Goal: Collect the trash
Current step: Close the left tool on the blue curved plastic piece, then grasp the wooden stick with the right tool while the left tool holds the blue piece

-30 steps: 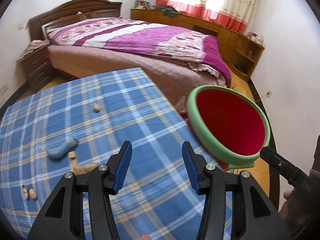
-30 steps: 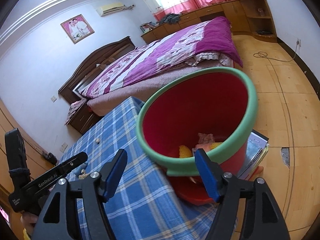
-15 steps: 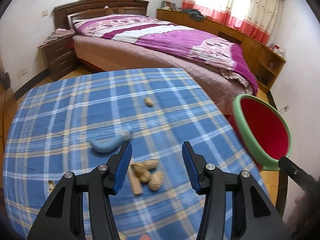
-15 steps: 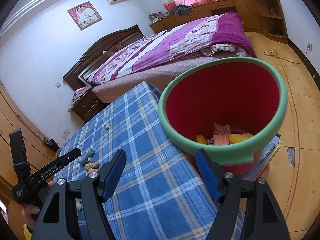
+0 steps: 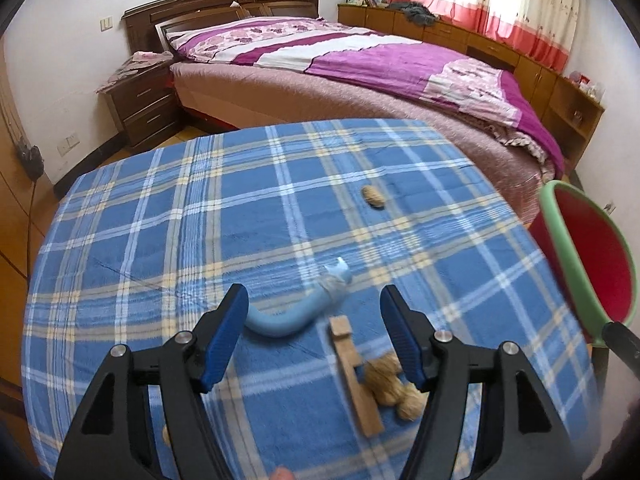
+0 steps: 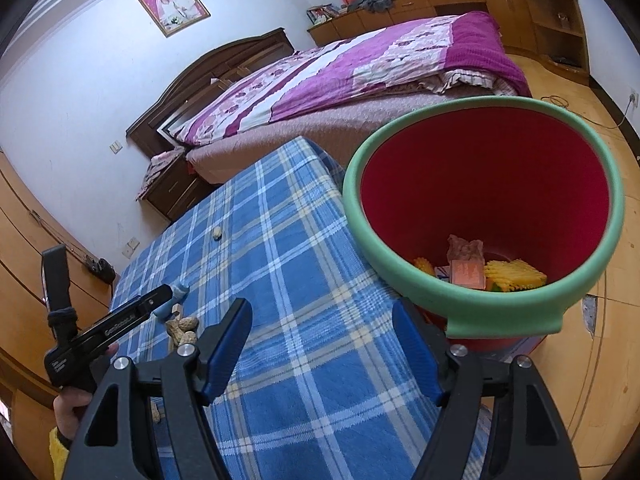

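- Over the near part of the checked tablecloth point(image 5: 160, 208), the left gripper point(image 5: 314, 326) is hanging with its jaws apart; they have just been opening, nothing is pressed between the blue pads, and a bent light-blue tube point(image 5: 304, 312) is lying on the cloth in the gap.
- Judged step: the pick-up approach is under way, with no piece gripped yet.
- Beside the tube, toward the near right edge, a wooden clip point(image 5: 354, 376) and a cluster of peanut shells point(image 5: 394, 388) are touching each other; 1 lone shell point(image 5: 374, 197) is lying well apart, toward the far edge.
- Next move, as a judgement: the pads are needing to sink to the cloth and close across the tube without catching the clip.
- At the right edge of the table, the right gripper point(image 6: 322, 344) is standing open and empty, its right finger just below the green lip of the red bin point(image 6: 400, 280).
- Only the right wrist view is showing the bin's contents, yellow and pink scraps at the bottom, and the hand point(image 6: 70, 404) holding the left tool.
- Only the left wrist view is showing the tube between the jaws.
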